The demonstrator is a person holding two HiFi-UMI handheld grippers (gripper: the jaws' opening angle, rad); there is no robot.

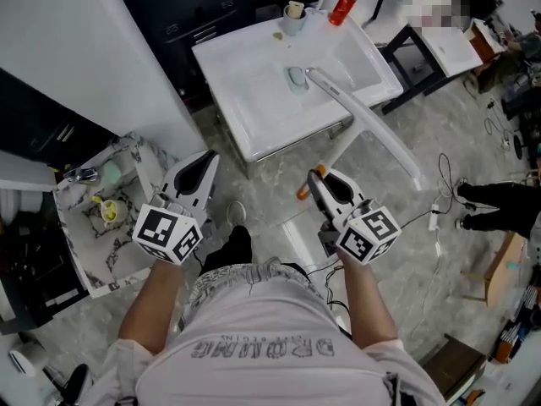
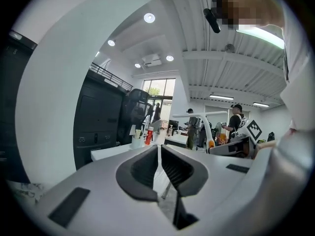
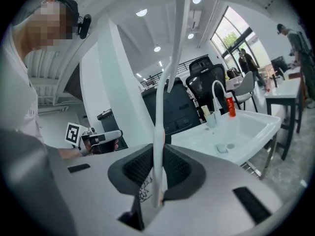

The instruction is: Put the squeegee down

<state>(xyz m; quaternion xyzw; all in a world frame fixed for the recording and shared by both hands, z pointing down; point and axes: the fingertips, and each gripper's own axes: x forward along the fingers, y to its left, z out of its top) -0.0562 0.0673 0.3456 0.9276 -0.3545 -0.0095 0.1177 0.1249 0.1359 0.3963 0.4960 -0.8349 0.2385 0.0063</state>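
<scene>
The squeegee (image 1: 365,123) is white and T-shaped, with a long blade crossing over the sink's front right corner and an orange butt end. My right gripper (image 1: 317,178) is shut on its handle just above the orange end. In the right gripper view the handle (image 3: 158,156) stands upright between the pads and runs up out of view. The left gripper view shows the squeegee (image 2: 202,116) raised at the right. My left gripper (image 1: 205,163) hangs beside the sink's front left corner, jaws together with nothing between them (image 2: 158,154).
A white sink (image 1: 254,100) on metal legs stands ahead, with a drain plug, a cup (image 1: 293,15), a red bottle (image 1: 342,7) and a faucet at its back. A marble side table (image 1: 127,260) with small items is at the left. Cables and a person's legs (image 1: 490,197) lie right.
</scene>
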